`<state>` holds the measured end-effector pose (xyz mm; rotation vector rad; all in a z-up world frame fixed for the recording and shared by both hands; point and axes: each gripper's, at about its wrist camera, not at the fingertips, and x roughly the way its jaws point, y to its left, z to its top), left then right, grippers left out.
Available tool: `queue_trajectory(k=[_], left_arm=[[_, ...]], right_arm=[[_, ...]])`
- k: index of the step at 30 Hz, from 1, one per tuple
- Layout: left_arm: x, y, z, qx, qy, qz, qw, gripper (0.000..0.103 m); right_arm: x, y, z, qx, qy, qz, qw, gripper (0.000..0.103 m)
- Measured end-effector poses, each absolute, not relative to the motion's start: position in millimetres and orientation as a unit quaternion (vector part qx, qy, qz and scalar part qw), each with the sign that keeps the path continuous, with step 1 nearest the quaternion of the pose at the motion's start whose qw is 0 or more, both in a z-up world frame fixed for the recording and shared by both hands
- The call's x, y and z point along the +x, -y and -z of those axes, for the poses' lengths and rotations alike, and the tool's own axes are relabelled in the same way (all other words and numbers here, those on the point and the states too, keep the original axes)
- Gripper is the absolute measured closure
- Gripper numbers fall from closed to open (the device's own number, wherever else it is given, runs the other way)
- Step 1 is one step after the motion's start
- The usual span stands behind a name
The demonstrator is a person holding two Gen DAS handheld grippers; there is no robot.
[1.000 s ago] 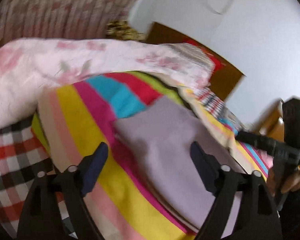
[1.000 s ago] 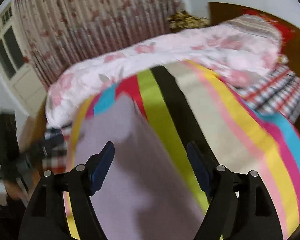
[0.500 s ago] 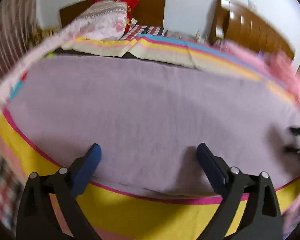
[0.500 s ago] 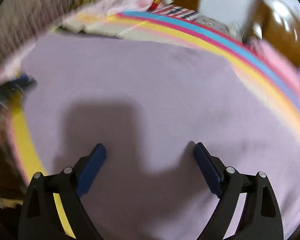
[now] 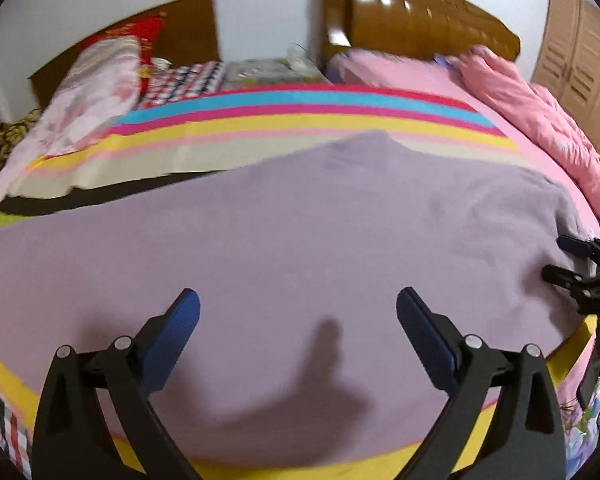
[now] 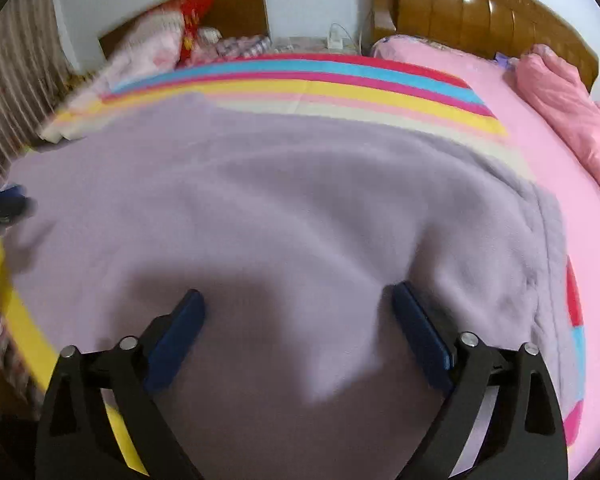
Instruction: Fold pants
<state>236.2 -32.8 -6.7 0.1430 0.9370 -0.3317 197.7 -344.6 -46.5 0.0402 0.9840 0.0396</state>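
Observation:
The lilac fleece pants (image 5: 300,240) lie spread flat on the striped bedspread; they also fill the right wrist view (image 6: 300,208). My left gripper (image 5: 298,312) is open and empty, just above the near edge of the pants. My right gripper (image 6: 298,308) is open and empty over the wrinkled right end of the pants. The right gripper also shows at the right edge of the left wrist view (image 5: 568,260), open, at the pants' end. The left gripper shows blurred at the left edge of the right wrist view (image 6: 4,208).
A striped bedspread (image 5: 300,120) covers the bed. A pink quilt (image 5: 540,120) lies at the right, a floral quilt (image 5: 92,96) at the left. Wooden headboards (image 6: 480,8) stand against the far wall. A curtain (image 6: 16,92) hangs at the left.
Both grippers have swung round from the curtain side to face the headboards and come low over the pants. Both stay open.

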Motion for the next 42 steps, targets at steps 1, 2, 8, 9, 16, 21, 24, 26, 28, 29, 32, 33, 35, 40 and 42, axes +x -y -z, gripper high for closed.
queue_trajectory(k=[1, 2, 8, 9, 16, 21, 24, 26, 28, 29, 32, 33, 35, 40, 42], left_arm=[[237, 45, 7, 0.067, -0.455, 0.166, 0.872, 0.004], [239, 58, 7, 0.067, -0.457, 0.177, 0.869, 0.004], [251, 141, 7, 0.115, -0.431, 0.199, 0.873, 0.004], [255, 153, 8, 0.120, -0.426, 0.200, 0.874, 0.003], [274, 187, 49, 0.136, -0.477, 0.190, 0.847, 0.001], [276, 177, 50, 0.118, -0.481, 0.193, 0.847, 0.001], [274, 179, 53, 0.114, -0.472, 0.191, 0.853, 0.001], [272, 179, 53, 0.113, -0.468, 0.191, 0.855, 0.001], [272, 178, 53, 0.112, -0.468, 0.191, 0.856, 0.001], [271, 177, 52, 0.111, -0.467, 0.191, 0.856, 0.001], [270, 177, 52, 0.110, -0.466, 0.190, 0.857, 0.001], [269, 177, 52, 0.109, -0.465, 0.189, 0.858, 0.001], [268, 178, 53, 0.109, -0.464, 0.189, 0.858, 0.001], [267, 179, 53, 0.108, -0.464, 0.190, 0.859, 0.001], [267, 178, 52, 0.107, -0.464, 0.190, 0.859, 0.001]], right_arm=[[190, 352, 46, 0.019, -0.471, -0.025, 0.882, 0.015], [184, 357, 45, 0.027, -0.464, -0.035, 0.885, 0.016], [171, 356, 19, 0.055, -0.407, -0.031, 0.911, 0.010], [174, 357, 19, 0.058, -0.396, -0.022, 0.916, 0.010], [162, 345, 48, 0.022, -0.423, -0.013, 0.906, 0.009], [130, 368, 27, 0.084, -0.378, -0.012, 0.922, 0.009], [136, 376, 36, 0.111, -0.377, -0.007, 0.919, 0.007], [141, 363, 44, 0.073, -0.398, -0.004, 0.915, 0.007], [141, 356, 40, 0.064, -0.408, 0.003, 0.911, 0.007], [141, 358, 38, 0.077, -0.405, 0.001, 0.911, 0.007], [138, 364, 35, 0.117, -0.393, -0.005, 0.912, 0.007], [137, 365, 37, 0.114, -0.395, -0.007, 0.912, 0.007], [137, 361, 38, 0.091, -0.392, -0.005, 0.915, 0.008], [61, 410, 11, 0.148, -0.219, 0.109, 0.958, 0.008], [22, 450, 25, 0.173, -0.189, 0.220, 0.941, 0.007]])
